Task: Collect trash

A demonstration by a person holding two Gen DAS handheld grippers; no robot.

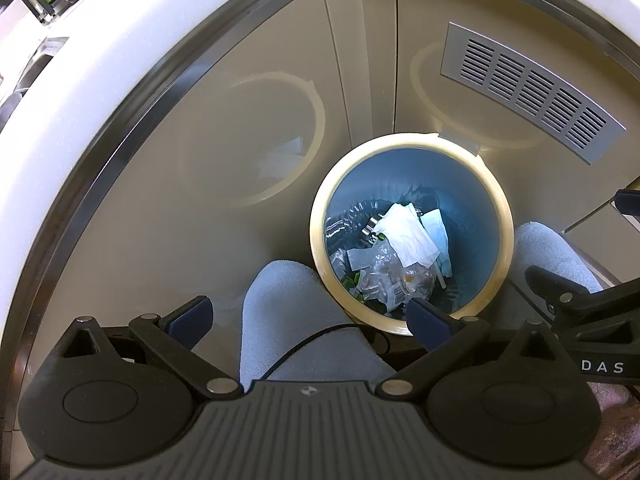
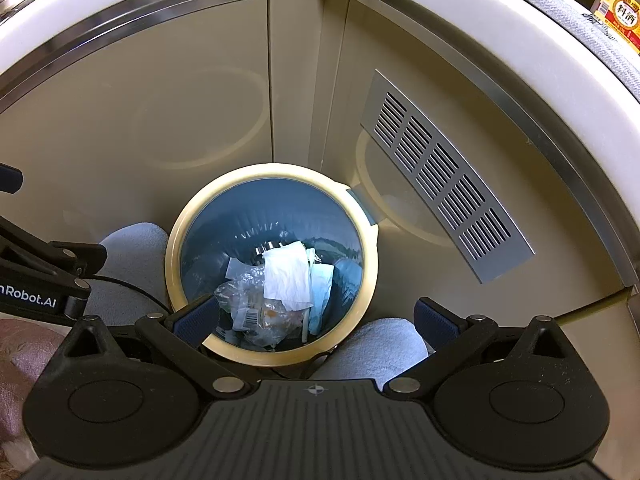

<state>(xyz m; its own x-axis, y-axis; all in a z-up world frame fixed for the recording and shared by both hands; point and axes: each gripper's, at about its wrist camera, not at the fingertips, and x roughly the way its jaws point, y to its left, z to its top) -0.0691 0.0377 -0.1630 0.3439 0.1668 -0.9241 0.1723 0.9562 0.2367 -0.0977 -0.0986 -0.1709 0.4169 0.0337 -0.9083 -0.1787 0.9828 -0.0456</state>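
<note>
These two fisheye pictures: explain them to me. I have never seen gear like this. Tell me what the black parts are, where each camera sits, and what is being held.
Each picture comes from a camera mounted on a hand-held two-finger gripper, looking forward along its fingers. No robot arm is involved; a person holds one in each hand. The black linkages with blue pads are the left gripper and the right gripper. Both are open and hold nothing. Below them, in a cabinet corner, stands a round trash bin with a cream rim and blue inside. It contains a white tissue, crumpled clear plastic wrap and other scraps. The pale blue shapes either side of the bin are the person's knees. A metal vent grille sits on the cabinet door.
</note>
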